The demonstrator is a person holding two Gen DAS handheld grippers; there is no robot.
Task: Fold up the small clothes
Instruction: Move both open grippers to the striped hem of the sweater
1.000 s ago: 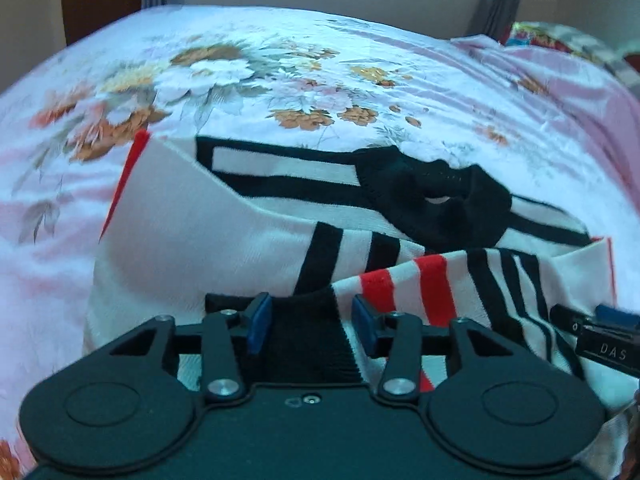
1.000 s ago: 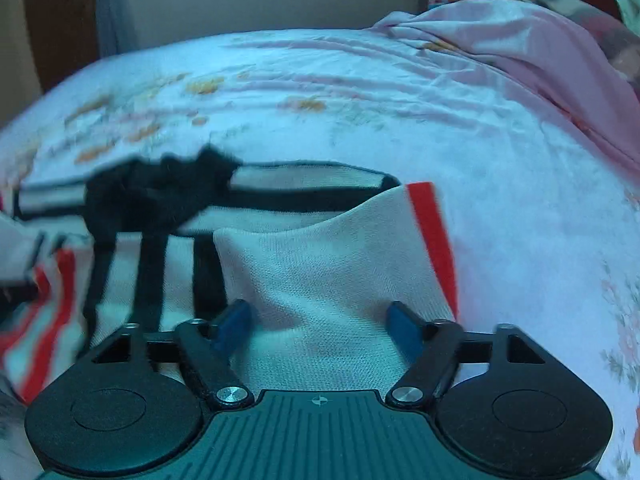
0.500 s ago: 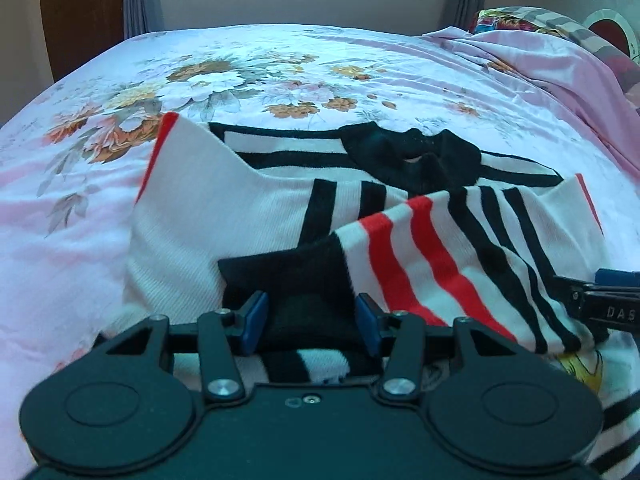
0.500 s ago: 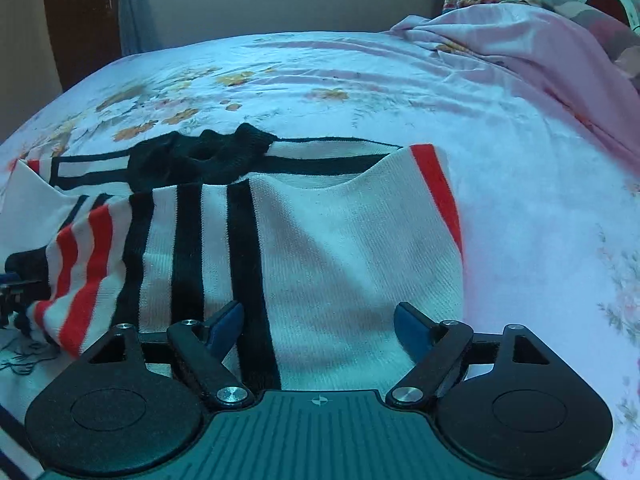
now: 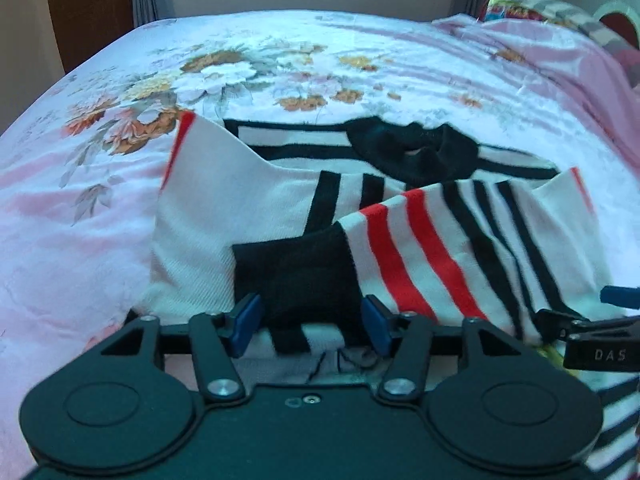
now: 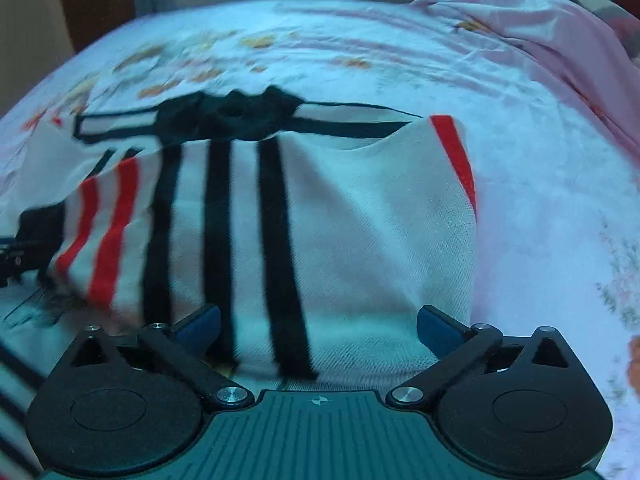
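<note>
- One sweater point(image 5: 224, 216) on the bed point(image 5: 80, 208): white knit with black and red stripes and a black collar point(image 5: 416, 148) at the far end.
- Both sleeves are folded inward across the body. Sleeve count: two.
- The right sleeve point(image 6: 360, 220) crosses to the left; it carries two red stripes and three black stripes, and ends in one black cuff point(image 5: 296, 276).
- The left sleeve lies under it, mostly plain white, with one red band along its outer edge.
- Left claw point(image 5: 310, 324): jaws have just been opening and now stand partly apart. The cuff lies between the blue pads point(image 5: 246, 322); neither pad visibly presses on it.
- Right claw point(image 6: 318, 328): jaws have just been opening and now stand wide. White knit with black stripes lies between the pads point(image 6: 438, 328), with clear gaps on both sides. Nothing gripped.
- In the left wrist view, the right claw shows at the right edge, beside the striped sleeve.
- Bed cover: pink-white sheet with a floral print point(image 5: 160, 92); one pink blanket point(image 6: 560, 40) bunched at the far right.
- The right wrist view is motion-blurred; fine detail at the left edge cannot be read.
</note>
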